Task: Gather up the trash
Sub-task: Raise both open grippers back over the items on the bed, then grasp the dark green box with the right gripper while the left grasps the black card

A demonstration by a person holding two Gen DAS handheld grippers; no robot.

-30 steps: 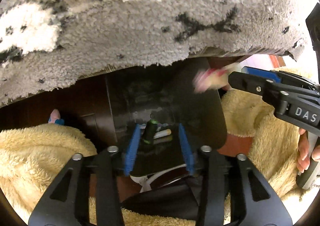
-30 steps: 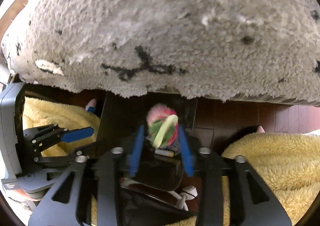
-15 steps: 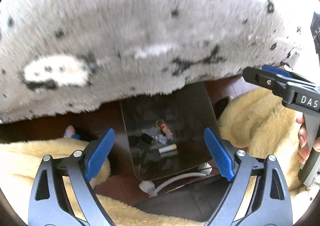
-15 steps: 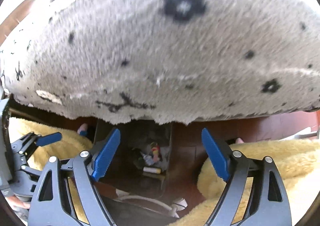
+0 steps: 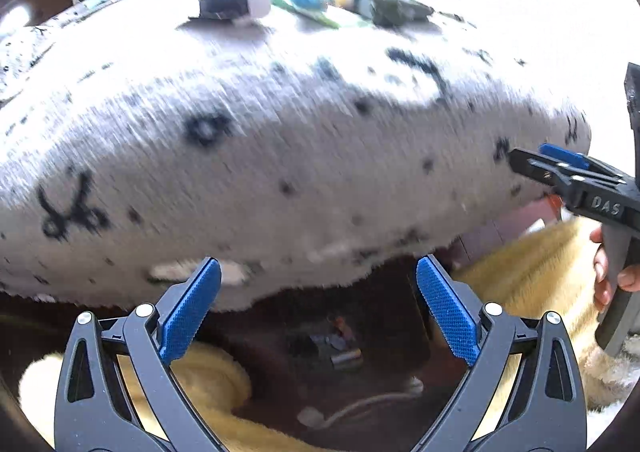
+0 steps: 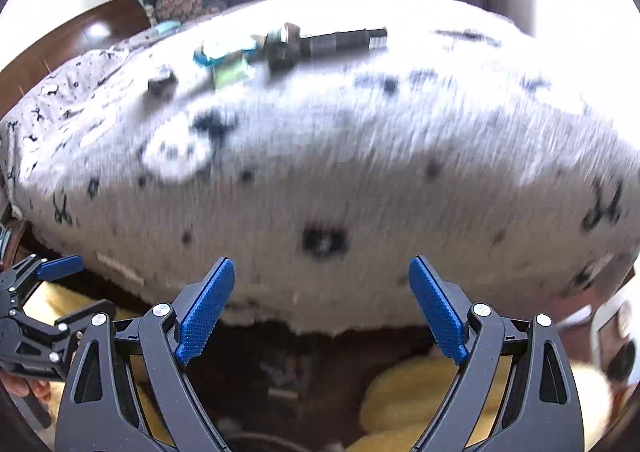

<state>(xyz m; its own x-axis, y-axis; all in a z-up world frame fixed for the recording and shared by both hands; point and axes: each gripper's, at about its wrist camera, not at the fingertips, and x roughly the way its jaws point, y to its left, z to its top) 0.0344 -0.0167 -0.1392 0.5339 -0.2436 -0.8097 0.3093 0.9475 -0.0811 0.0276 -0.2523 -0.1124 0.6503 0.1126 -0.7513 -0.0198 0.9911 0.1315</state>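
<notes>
At the bottom centre of both wrist views sits the dark bin (image 5: 360, 336), with small trash pieces (image 5: 340, 348) lying inside. Left gripper (image 5: 318, 312) and right gripper (image 6: 322, 308) have fingers opening wide, nothing between them. More trash (image 6: 248, 51) lies on the fleecy bed cover (image 6: 360, 171), upper centre. Approach one piece from above, straddle it, and avoid pinching fleece.
</notes>
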